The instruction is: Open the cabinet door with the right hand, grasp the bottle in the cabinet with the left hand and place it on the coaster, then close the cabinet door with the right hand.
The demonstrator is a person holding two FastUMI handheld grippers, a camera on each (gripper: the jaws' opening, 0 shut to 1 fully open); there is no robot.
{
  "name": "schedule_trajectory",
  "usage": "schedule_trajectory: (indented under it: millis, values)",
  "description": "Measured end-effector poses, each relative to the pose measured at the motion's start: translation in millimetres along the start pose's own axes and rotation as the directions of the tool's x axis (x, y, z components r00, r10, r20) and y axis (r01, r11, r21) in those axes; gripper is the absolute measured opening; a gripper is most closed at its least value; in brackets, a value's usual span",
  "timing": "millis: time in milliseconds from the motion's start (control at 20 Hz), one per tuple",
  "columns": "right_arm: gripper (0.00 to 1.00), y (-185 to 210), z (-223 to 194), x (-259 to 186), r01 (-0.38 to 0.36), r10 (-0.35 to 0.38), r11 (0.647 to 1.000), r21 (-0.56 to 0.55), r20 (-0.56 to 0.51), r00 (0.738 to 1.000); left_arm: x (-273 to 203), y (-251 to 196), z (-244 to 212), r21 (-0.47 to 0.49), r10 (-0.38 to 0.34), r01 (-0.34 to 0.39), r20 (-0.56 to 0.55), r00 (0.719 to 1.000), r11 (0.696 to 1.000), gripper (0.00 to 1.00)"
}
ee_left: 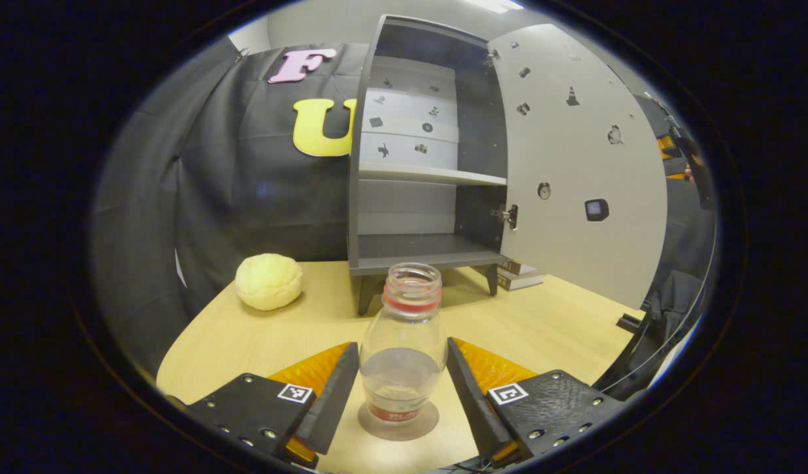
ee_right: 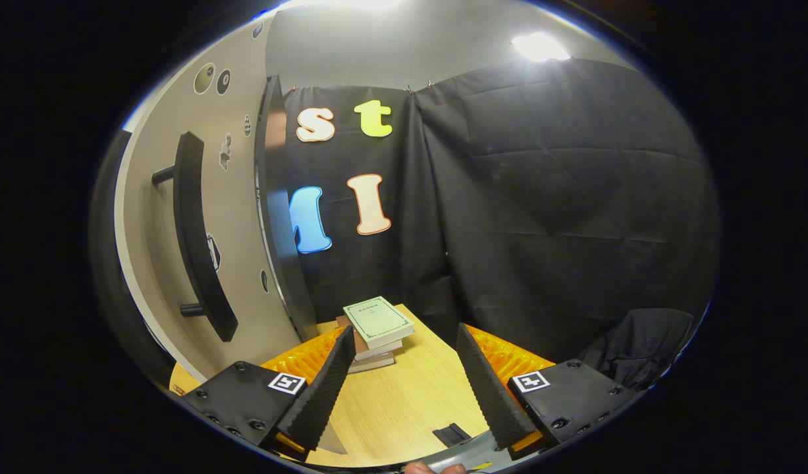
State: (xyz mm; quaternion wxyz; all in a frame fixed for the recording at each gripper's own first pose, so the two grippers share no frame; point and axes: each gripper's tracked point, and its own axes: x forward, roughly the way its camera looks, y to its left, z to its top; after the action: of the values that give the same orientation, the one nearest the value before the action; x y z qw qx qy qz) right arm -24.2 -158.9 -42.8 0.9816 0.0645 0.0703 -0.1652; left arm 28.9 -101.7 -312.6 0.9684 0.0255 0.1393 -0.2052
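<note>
A clear bottle (ee_left: pixel 404 329) without a cap, a little water in it, stands upright on a round coaster (ee_left: pixel 432 419) on the wooden table. My left gripper (ee_left: pixel 402 343) has a finger against each side of the bottle's belly and is shut on it. Behind it the grey cabinet (ee_left: pixel 417 253) stands with bare shelves, and its door (ee_left: pixel 575 164) is swung wide to the right. In the right gripper view, the door's outer face with its dark bar handle (ee_right: pixel 199 243) is at the left. My right gripper (ee_right: pixel 404 345) is open beside it, touching nothing.
A pale yellow round lump (ee_left: pixel 269 282) lies on the table left of the cabinet. A small stack of books (ee_right: pixel 377 329) sits by the cabinet's right foot, near the door's swing. The table's (ee_left: pixel 562 316) right edge is close, with dark cloth beyond.
</note>
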Motion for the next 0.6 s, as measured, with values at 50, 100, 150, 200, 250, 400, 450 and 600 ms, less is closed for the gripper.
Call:
schedule_trajectory:
  millis: [50, 100, 150, 200, 250, 400, 450, 600]
  values:
    - [0.98, 1, -3, 0, -0.001, 0.001, 1.000, -0.012, -0.004, 1.000, -2, 1, -2, -0.001, 0.003, -0.003, -0.004, 1.000, 1.000, 0.79]
    - [0.98, -1, -4, 0, 0.001, -0.001, 1.000, -0.025, -0.007, 1.000, -5, 0, 0, -0.002, 0.003, -0.003, -0.001, 1.000, 1.000, 0.82]
    - [0.98, -1, -7, 0, 0.001, -0.002, 0.999, -0.036, -0.011, 1.000, -5, 0, 3, 0.003, 0.006, -0.006, 0.004, 1.000, 1.000, 0.82]
    - [0.98, -1, -8, -1, 0.000, 0.000, 0.999, -0.041, -0.015, 1.000, -8, 0, 4, 0.008, 0.005, -0.006, 0.008, 1.000, 1.000, 0.82]
    - [0.98, -1, -11, -1, 0.000, -0.001, 0.999, -0.045, -0.019, 1.000, -5, 0, 6, 0.014, 0.007, -0.007, 0.007, 1.000, 1.000, 0.89]
    - [0.98, -2, -13, 0, -0.005, 0.004, 0.999, -0.035, -0.028, 1.000, -14, 1, 7, 0.034, 0.023, -0.022, -0.017, 1.000, 0.999, 0.90]
    - [0.98, -2, -13, 2, -0.009, 0.008, 0.999, -0.031, -0.027, 1.000, -18, 1, 9, 0.031, 0.026, -0.025, -0.019, 0.999, 0.999, 0.92]
    - [0.98, -11, -16, 11, -0.017, 0.015, 0.999, -0.048, -0.023, 1.000, -42, -8, 25, -0.023, 0.027, -0.027, -0.018, 0.999, 0.999, 0.92]
